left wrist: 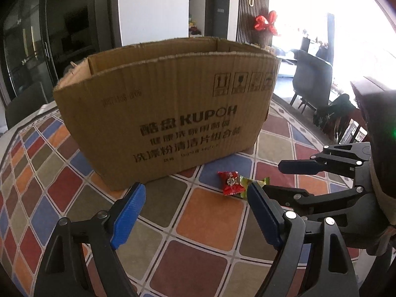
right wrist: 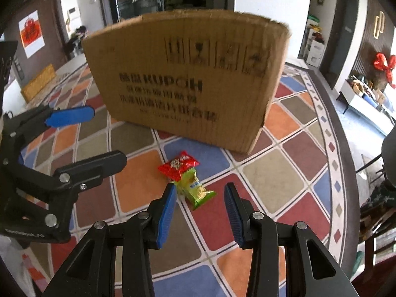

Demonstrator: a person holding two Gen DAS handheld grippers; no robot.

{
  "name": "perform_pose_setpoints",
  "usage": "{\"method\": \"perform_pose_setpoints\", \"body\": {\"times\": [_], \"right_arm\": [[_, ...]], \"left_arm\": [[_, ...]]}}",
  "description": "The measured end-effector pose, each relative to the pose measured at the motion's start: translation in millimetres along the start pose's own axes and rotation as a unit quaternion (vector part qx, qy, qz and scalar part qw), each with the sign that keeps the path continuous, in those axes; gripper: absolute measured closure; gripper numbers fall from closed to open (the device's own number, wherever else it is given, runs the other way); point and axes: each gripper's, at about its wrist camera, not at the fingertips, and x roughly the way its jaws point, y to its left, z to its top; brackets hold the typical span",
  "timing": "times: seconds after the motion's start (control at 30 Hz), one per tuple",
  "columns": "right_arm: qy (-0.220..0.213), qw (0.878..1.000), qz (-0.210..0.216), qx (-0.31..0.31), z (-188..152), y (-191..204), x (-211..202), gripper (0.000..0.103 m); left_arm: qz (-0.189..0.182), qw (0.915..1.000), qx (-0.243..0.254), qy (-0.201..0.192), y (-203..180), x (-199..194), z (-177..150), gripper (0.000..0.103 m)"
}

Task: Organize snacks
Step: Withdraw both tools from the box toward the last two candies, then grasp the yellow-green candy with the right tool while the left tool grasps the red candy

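Dining-room tabletop (right wrist: 284, 173) in checkered cloth, snacks not yet boxed.
Left claw (left wrist: 195, 212) jaws wide apart, empty; right claw (right wrist: 200, 210) jaws partly apart, empty, hanging just above green snack (right wrist: 198, 188). Red snack (right wrist: 178, 164) touches green one, both near tabletop middle, just before open cardboard box (right wrist: 188, 79). Nothing blocks the path; both still left to box.

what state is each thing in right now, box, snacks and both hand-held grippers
box: upright on the tablecloth, top open, contents hidden
red snack: sealed, lying on the cloth in front of the box
green snack: sealed, lying against the red snack
left hand-held gripper: open, empty
right hand-held gripper: open, empty, just short of the green snack
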Motion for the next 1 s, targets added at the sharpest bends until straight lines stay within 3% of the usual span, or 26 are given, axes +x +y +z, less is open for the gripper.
{"method": "perform_pose_setpoints", "body": {"times": [0.47,0.8,1.0], "right_arm": [[0.015,0.999,0.016,-0.049,1.9,5.4,28.1,0.062],[0.029,0.998,0.029,-0.041,-0.2,4.9,41.3,0.062],[0.027,0.998,0.033,-0.035,-6.3,0.2,37.0,0.074]], "left_arm": [[-0.004,0.9998,0.007,0.019,0.3,16.5,0.2,0.021],[-0.016,0.9994,0.006,0.029,-2.6,26.5,1.3,0.021],[-0.032,0.9988,-0.001,0.037,-9.3,39.1,5.5,0.021]]}}
